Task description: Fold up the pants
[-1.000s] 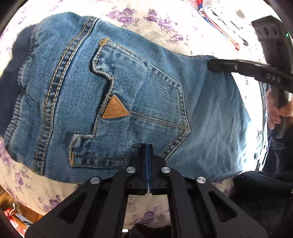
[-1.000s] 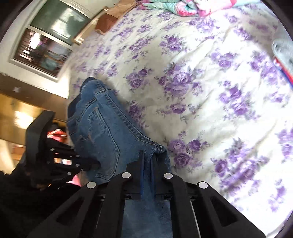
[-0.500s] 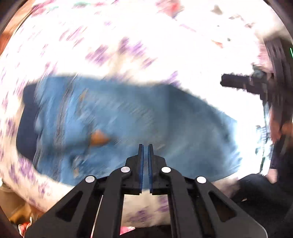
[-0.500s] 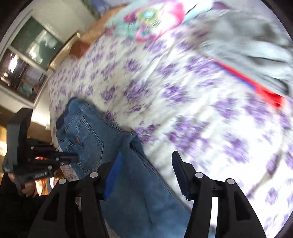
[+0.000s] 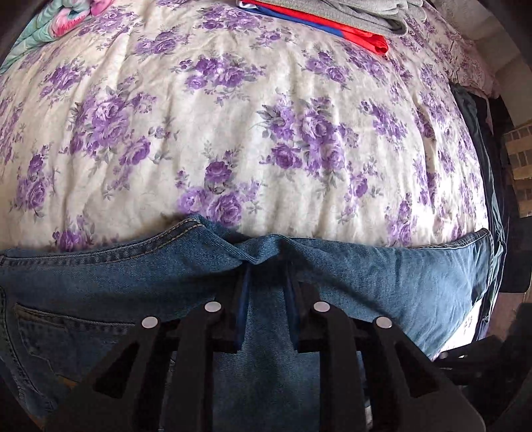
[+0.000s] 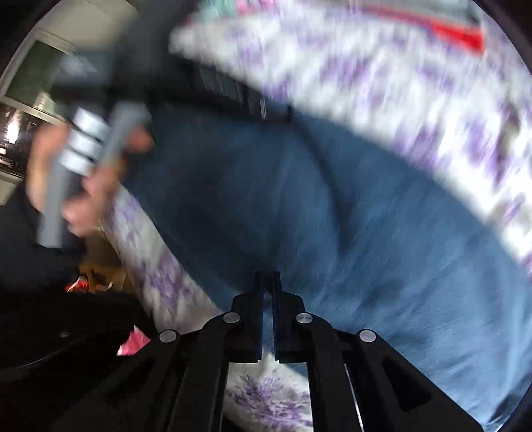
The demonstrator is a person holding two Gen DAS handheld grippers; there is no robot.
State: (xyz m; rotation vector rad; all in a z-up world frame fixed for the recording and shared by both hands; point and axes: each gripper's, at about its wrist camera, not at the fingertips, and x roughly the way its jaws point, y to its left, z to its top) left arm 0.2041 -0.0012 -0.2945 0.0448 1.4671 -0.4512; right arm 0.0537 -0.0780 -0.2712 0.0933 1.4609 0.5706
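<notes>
Left claw was clamped on a bunched ridge of the pants, its 2 fingers pinching the denim at the far edge of the garment. Those blue jeans lay across the near part of the bed, spread left to right over a cream cover printed with purple roses. Orange stitching ran along a seam at the left, and a back pocket showed at the near left. The cloth puckered into a small peak where the fingers gripped it. At the right, a hemmed edge curved down toward the near side.

Right claw held its fingers nearly together over the near edge of the denim; blur made it impossible to tell whether any cloth was caught between them. From that view the jeans appeared as a broad smeared blue band running diagonally across the bed.

Folded red and grey clothes sat at the far right of the bed.
</notes>
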